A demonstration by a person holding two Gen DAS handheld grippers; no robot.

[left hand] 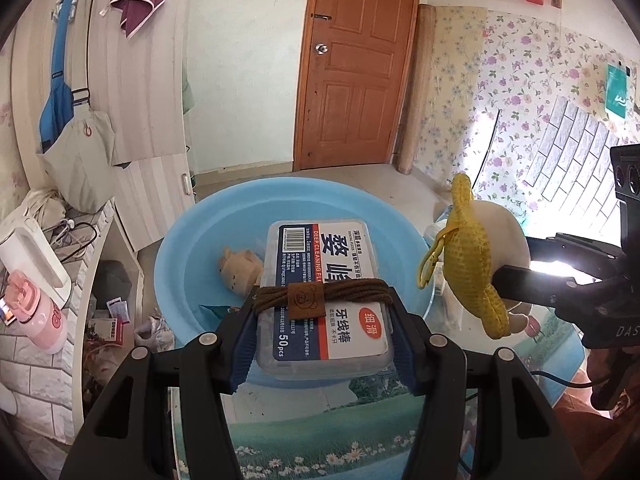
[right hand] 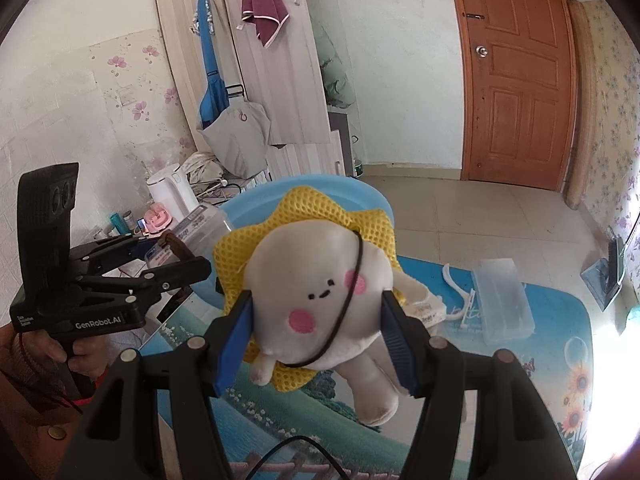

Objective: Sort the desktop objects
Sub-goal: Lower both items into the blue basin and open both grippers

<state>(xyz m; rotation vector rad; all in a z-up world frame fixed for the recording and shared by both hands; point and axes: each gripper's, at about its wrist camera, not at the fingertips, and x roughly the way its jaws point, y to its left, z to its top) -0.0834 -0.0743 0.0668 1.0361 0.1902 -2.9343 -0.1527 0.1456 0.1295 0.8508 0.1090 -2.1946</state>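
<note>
A: Left gripper [left hand: 324, 312]: jaws closed against the long sides of the floss-pick box [left hand: 326, 292], and a brown cord bundle [left hand: 320, 298] is pinched across the box top between the pads. The box hangs over the near rim of the blue basin [left hand: 180, 248], its long axis pointing away from the gripper toward the basin's far wall.

B: Anything in the basin?

A: A small tan plush [left hand: 238, 272], left of the box, on the basin floor.

B: Right side?

A: Right gripper [right hand: 316, 312] clamps the white sun plush [right hand: 316, 292] by its head, yellow mesh collar behind, legs dangling above the surface [right hand: 560, 360]. It sits right of the basin, just outside the rim.

B: Which goes first?

A: My guess is the left: its load is already above the basin. The right must travel leftward to reach it. A clear case [right hand: 502, 300] and loose floss picks [right hand: 456, 284] lie on the surface, further right of the basin.
</note>
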